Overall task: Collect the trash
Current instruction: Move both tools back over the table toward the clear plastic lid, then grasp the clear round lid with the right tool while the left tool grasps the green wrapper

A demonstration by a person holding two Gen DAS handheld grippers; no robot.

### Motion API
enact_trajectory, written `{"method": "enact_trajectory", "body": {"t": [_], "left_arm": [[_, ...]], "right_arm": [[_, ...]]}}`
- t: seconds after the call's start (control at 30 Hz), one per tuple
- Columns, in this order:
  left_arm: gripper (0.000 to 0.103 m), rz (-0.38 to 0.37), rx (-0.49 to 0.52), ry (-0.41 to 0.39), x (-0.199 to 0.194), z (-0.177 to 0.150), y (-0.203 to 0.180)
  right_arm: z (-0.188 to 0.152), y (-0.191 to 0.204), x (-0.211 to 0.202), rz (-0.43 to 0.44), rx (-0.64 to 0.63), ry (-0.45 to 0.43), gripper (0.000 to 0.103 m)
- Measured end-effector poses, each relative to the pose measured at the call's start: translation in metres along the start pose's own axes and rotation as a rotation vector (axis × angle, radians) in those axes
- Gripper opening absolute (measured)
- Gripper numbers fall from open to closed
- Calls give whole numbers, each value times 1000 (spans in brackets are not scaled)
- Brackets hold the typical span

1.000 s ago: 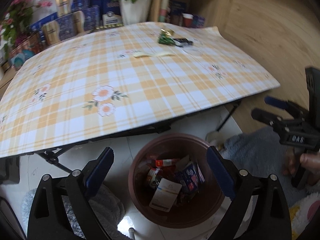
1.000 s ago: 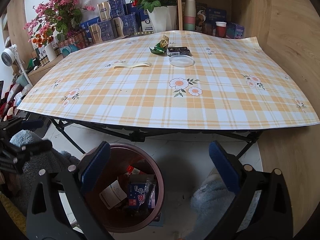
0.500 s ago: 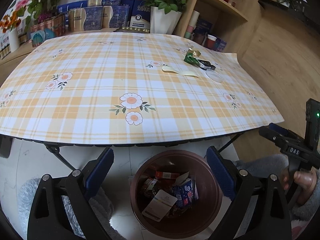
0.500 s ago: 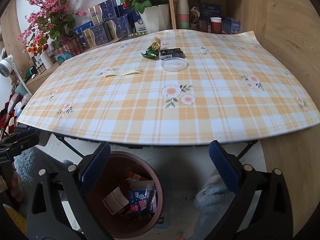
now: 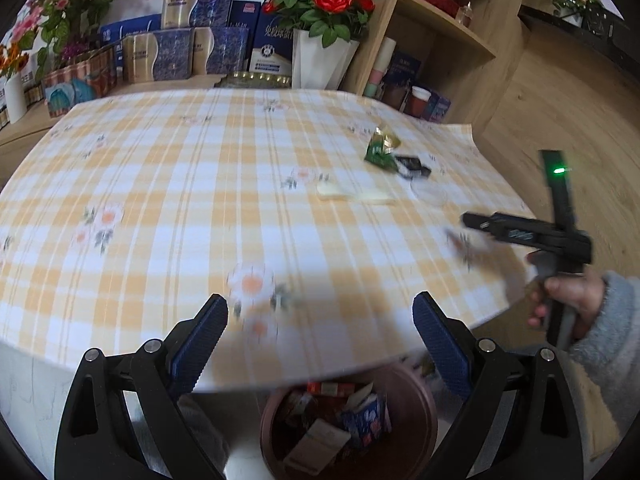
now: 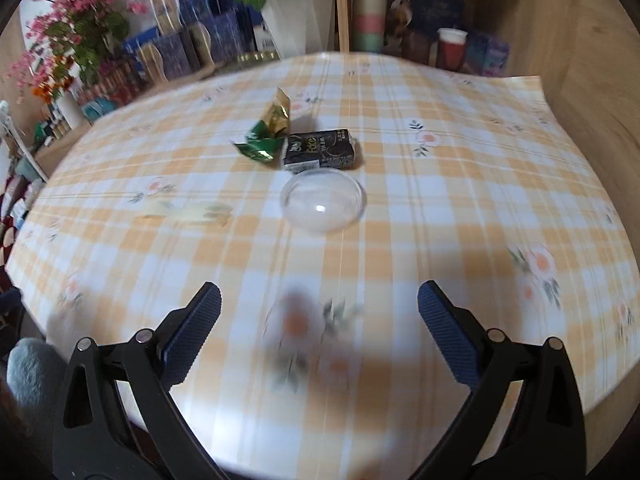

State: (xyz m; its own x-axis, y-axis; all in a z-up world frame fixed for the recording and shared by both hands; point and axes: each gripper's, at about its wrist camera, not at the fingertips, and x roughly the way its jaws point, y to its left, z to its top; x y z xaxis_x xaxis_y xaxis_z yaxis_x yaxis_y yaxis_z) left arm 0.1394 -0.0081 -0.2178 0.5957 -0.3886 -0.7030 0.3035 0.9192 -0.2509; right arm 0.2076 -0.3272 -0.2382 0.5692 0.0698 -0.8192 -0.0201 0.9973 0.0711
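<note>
On the checked tablecloth [image 6: 440, 208] lie a green and gold wrapper [image 6: 266, 132], a small black carton [image 6: 318, 150], a clear plastic lid [image 6: 323, 200] and a pale yellow strip [image 6: 188, 212]. The same items show far right in the left wrist view: wrapper [image 5: 380, 148], carton [image 5: 412, 166], strip [image 5: 352, 194]. My right gripper [image 6: 320, 336] is open and empty above the table's near part, in front of the lid. My left gripper [image 5: 320, 344] is open and empty over the table's front edge, above a brown trash bin [image 5: 416, 412] holding several discarded packages.
Flower pots, blue and gold boxes and a wooden shelf with cups [image 6: 370, 16] stand behind the table. The bin sits on the floor under the table's front edge. The right gripper shows in the left wrist view [image 5: 472, 222].
Both grippers have risen from bin level and moved forward over the table. The right one has come much closer to the lid and carton. Both stay open.
</note>
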Motion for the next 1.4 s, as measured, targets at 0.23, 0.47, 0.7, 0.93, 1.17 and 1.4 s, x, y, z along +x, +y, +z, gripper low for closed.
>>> {"method": "enact_trajectory", "body": {"t": [0.23,0.47,0.7,0.93,1.17,1.4], "left_arm": [[91,-19,5,-5,28,45,-2],[91,-69,24,-3,61,85,-13],[75,-138,37,36,109,129,-31],[50,-144,103,104,176,157,-54],[45,-151,41,167,237,179,-61],[38,-91,91,219,272,183,-72]], "right_arm": [[39,2,54,-37,-31,93,97],[53,-3,77,-46,-3,133,97],[55,3,74,-21,-70,102,67],[53,-1,58,13,-57,59,67],[45,-16,42,22,-3,21,67],[39,-28,33,37,29,5,67]]}}
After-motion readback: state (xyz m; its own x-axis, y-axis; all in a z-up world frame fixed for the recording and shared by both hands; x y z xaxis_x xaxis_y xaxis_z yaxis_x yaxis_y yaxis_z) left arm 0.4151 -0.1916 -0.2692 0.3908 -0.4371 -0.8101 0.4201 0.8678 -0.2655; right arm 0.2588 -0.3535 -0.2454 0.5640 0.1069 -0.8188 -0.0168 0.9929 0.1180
